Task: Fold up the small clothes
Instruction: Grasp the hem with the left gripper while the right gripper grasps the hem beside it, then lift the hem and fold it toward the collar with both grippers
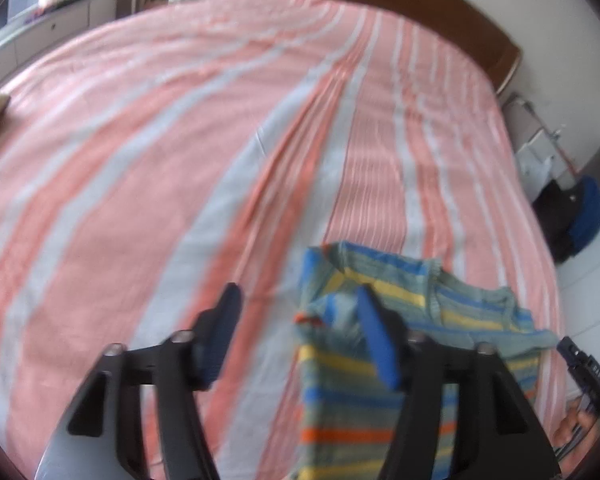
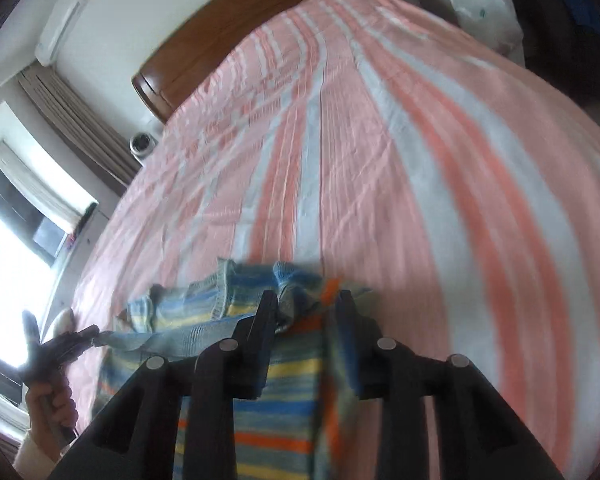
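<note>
**Left fingers** [image 1: 296, 332]: black arms with blue pads, spread wide. The left pad stands over bare bedspread; the right pad overlaps the garment's edge. Nothing is pinched between them.

**Right fingers** [image 2: 308, 312]: black, part-way apart. A bunched fold of the garment sits in the gap; whether the pads press on it cannot be told through the blur.

**Striped knit garment** [image 1: 340, 412]: small, soft, ribbed at its hems; grey-green with blue, yellow and orange bands. It lies rumpled on the bed's near edge, under both grippers.

**Bedspread** [image 1: 180, 160]: woven cotton, broad salmon and pale grey stripes, lightly creased.

**Headboard** [image 2: 204, 40]: curved brown wood.

**Step, judged:** a fold has been laid and is being let go. The next move calls for a fresh grip on an outer edge, lifted clear before it is carried over.
</note>
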Motion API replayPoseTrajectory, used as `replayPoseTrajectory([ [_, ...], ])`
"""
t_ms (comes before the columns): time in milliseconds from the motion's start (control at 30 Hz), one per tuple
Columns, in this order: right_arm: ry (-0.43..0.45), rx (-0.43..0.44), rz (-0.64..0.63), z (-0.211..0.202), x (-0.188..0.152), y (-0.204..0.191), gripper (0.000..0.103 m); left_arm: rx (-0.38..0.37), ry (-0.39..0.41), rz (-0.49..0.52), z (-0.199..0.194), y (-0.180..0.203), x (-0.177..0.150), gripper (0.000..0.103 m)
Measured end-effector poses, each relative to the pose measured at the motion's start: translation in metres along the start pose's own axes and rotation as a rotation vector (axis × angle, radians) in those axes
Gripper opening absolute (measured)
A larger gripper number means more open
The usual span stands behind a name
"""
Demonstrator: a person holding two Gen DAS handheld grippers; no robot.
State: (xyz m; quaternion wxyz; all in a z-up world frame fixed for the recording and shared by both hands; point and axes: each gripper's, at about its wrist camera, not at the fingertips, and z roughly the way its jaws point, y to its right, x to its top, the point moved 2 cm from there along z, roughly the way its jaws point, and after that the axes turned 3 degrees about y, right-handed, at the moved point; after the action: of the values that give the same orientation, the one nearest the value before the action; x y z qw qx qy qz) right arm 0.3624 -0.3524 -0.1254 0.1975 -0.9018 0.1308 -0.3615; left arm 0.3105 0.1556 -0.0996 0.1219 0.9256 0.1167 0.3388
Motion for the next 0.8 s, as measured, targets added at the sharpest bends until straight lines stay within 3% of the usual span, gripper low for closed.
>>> replayPoseTrajectory([
  [100, -0.064, 0.051, -0.071, -0.025, -0.009, -0.014, 0.032, -0.032, 0.003, 0.076, -0.023, -0.005, -0.02, 0.072],
  [200, -0.203, 0.114, -0.131, -0.021, -0.022, -0.041, 0.032, -0.083, -0.043, 0.118, -0.033, -0.006, -0.052, 0.073],
  [300, -0.373, 0.208, -0.101, 0.016, -0.04, -0.072, 0.032, -0.073, -0.09, 0.152, -0.036, -0.003, -0.082, 0.073],
  [367, -0.454, 0.221, -0.074, 0.057, -0.044, -0.087, 0.032, -0.063, -0.109, 0.161, -0.041, -0.003, -0.104, 0.073],
  [400, -0.456, 0.198, -0.062, 0.076, -0.041, -0.091, 0.032, -0.06, -0.113, 0.159, -0.044, -0.004, -0.111, 0.073],
  [467, -0.36, 0.16, -0.03, 0.107, -0.023, -0.09, 0.032, -0.05, -0.103, 0.142, -0.056, -0.013, -0.128, 0.074],
  [533, -0.188, 0.13, 0.016, 0.106, -0.001, -0.089, 0.035, -0.032, -0.069, 0.117, -0.068, -0.027, -0.143, 0.08],
  [600, -0.101, 0.185, 0.067, 0.093, 0.009, -0.099, 0.035, 0.002, -0.019, 0.086, -0.075, -0.038, -0.153, 0.084],
  [700, -0.186, 0.273, 0.002, 0.083, -0.005, -0.14, 0.035, 0.007, 0.051, 0.061, -0.074, -0.048, -0.165, 0.085],
  [800, -0.388, 0.324, -0.119, 0.102, -0.045, -0.196, 0.037, 0.04, 0.08, 0.121, -0.068, -0.042, -0.17, 0.092],
])
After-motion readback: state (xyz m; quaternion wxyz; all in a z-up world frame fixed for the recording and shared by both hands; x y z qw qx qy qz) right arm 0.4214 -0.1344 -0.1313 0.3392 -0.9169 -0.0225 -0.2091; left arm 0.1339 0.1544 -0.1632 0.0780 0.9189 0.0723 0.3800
